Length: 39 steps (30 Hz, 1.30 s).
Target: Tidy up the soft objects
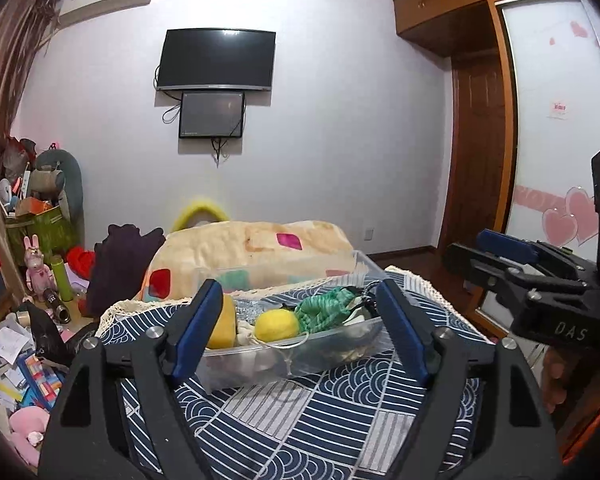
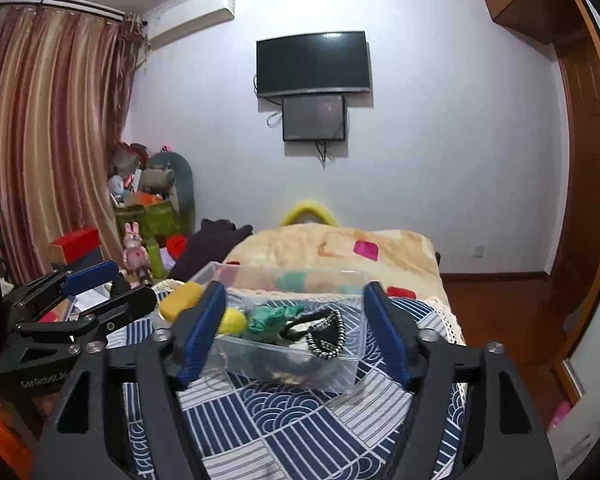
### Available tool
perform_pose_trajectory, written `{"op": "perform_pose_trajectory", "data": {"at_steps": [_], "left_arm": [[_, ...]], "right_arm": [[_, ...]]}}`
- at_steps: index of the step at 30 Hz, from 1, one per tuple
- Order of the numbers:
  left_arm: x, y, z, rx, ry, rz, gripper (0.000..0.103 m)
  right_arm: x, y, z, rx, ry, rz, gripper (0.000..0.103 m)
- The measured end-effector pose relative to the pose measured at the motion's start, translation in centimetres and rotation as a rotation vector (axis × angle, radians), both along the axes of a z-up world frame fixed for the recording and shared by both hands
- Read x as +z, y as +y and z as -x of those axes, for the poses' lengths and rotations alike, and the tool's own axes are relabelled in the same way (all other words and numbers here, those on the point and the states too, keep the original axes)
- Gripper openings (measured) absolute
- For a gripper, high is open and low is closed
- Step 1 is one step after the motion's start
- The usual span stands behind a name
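Note:
A clear plastic bin stands on a blue and white patterned cloth. In it lie a yellow ball, a yellow sponge, a green knitted piece and a black chain strap. My left gripper is open and empty, just in front of the bin, fingers apart on either side of it. My right gripper is open and empty, also close in front of the bin. Each gripper shows at the edge of the other's view.
A folded beige blanket lies behind the bin. A dark purple garment sits to its left. Clutter, toys and boxes fill the floor at the left. A wardrobe stands at the right.

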<state>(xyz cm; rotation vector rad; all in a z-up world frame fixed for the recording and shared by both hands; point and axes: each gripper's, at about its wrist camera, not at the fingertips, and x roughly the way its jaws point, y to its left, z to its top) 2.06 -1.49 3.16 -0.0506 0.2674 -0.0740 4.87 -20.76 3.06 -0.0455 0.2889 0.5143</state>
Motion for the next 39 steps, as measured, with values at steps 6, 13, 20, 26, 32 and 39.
{"op": "perform_pose_trajectory", "data": {"at_steps": [6,13,20,26,32,39], "left_arm": [[-0.3,0.2,1.1,0.012,-0.022,0.012,0.093],[-0.8,0.7,1.4,0.012,-0.028,0.036,0.101],[-1.0,0.8,1.6,0.027,-0.033,0.032,0.102],[-1.0,0.7,1.6,0.026,-0.034,0.032,0.102],[-1.0,0.8,1.7,0.026,-0.035,0.034,0.102],[-1.0,0.7,1.7,0.027,-0.037,0.032,0.102]], "right_arm": [[-0.2,0.5,0.7,0.005,-0.025,-0.001,0.080],[-1.0,0.2,1.3,-0.001,-0.035,-0.010,0.084],[-1.4,-0.1,1.3,-0.006,-0.028,-0.018,0.088],[-1.6,-0.5,1.3,-0.007,-0.019,-0.023,0.088],[-1.5,-0.5,1.4,-0.004,-0.019,-0.021,0.089],[-1.5,-0.5,1.5,-0.003,-0.018,-0.022,0.089]]}}
